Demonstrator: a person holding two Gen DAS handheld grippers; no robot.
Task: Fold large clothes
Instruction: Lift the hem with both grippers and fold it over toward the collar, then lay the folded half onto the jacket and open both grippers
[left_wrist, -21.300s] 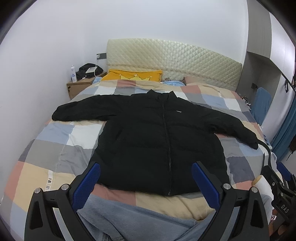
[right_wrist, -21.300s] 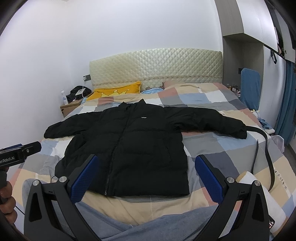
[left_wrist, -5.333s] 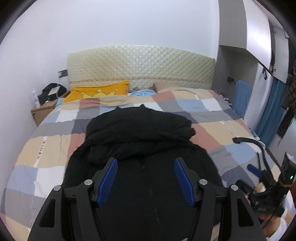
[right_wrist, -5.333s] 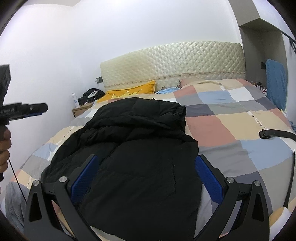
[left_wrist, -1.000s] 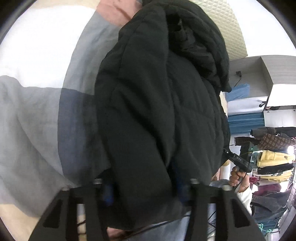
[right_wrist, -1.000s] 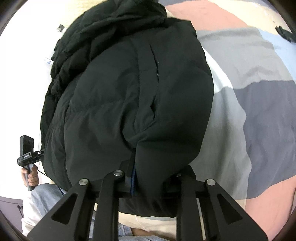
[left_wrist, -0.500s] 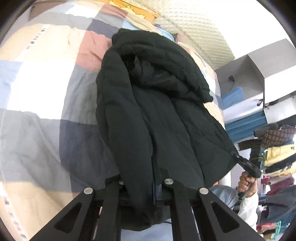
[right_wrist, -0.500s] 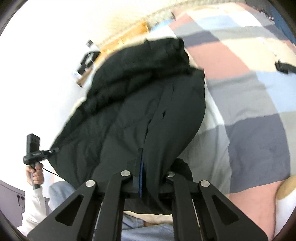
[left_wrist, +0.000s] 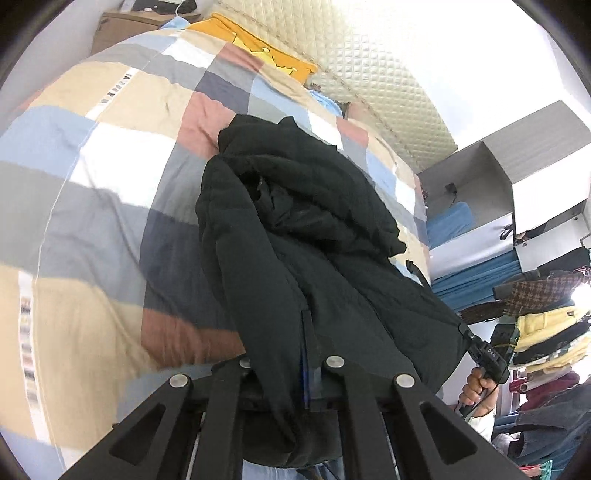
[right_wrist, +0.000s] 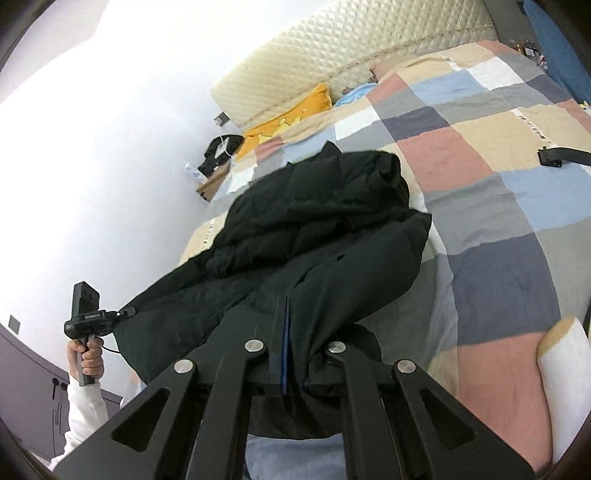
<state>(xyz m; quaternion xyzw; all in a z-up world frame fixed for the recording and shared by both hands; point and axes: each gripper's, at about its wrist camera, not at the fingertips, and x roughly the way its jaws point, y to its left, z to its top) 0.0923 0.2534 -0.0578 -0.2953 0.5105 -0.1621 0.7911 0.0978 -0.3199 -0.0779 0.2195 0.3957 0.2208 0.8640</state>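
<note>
Black padded jacket (left_wrist: 295, 258) hem is pinched in both clamped-tight claws — left gripper (left_wrist: 291, 362), right gripper (right_wrist: 295, 332) — mid-fold, likely needing the hem carried forward to the collar ahead.

We are in a home bedroom. We see a wide bed under a patchwork duvet of beige, grey, blue and pink squares (right_wrist: 480, 122), backed by a cream quilted padded headboard (left_wrist: 384, 85), with a mustard-yellow pillow (right_wrist: 288, 110) at its head. A brown wooden bedside cabinet (left_wrist: 122, 27) stands against the white wall, and a rail of hanging yellow and checked garments (left_wrist: 546, 325) beside teal-blue curtains (left_wrist: 480, 280).
</note>
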